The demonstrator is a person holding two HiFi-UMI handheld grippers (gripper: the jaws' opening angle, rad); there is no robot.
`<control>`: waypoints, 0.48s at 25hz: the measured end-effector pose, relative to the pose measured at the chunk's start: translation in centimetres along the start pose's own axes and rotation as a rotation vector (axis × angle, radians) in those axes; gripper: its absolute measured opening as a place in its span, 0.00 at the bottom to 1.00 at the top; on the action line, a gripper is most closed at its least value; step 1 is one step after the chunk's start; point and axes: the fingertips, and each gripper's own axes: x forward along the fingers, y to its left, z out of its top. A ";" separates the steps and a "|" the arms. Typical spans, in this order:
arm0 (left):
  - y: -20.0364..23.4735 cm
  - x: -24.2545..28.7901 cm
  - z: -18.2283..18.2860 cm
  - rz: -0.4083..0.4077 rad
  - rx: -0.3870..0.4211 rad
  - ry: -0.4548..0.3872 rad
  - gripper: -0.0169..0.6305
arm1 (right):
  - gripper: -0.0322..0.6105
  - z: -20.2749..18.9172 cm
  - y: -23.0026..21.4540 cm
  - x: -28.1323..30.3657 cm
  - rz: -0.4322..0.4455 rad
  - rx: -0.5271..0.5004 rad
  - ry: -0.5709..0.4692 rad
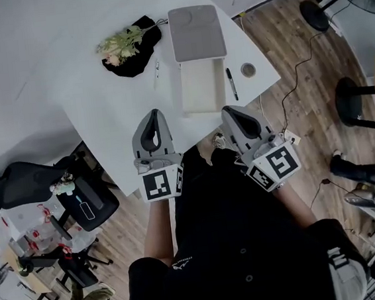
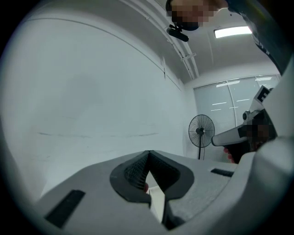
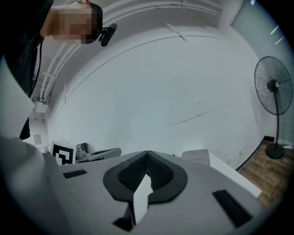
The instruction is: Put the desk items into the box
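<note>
Currently my left gripper (image 1: 154, 113) and right gripper (image 1: 229, 111) hang pinched together, empty, at the white table's (image 1: 102, 101) near edge; the open grey rectangular box (image 1: 202, 88) lies just ahead, bare tabletop leftward.

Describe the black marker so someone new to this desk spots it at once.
On the white table, find the open box at the middle. Just right of its pale tray lies the black marker, parallel to the box wall. It is long and thin, unlike the round roll to its right, and darker than the pen left of the box.
</note>
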 end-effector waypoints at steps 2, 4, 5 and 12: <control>1.1 1.5 -0.6 -0.017 -0.010 0.008 0.04 | 0.05 -0.1 -0.1 1.1 -0.024 -0.011 0.017; 2.2 2.8 -1.6 -0.035 -0.019 0.030 0.04 | 0.05 -0.3 -0.2 2.1 -0.048 -0.020 0.033; 2.8 3.4 -2.1 -0.043 -0.023 0.041 0.04 | 0.05 -0.4 -0.3 2.4 -0.059 -0.025 0.038; 5.2 7.0 -6.3 -0.063 -0.022 0.116 0.04 | 0.05 -1.6 -1.4 4.1 -0.144 0.001 0.081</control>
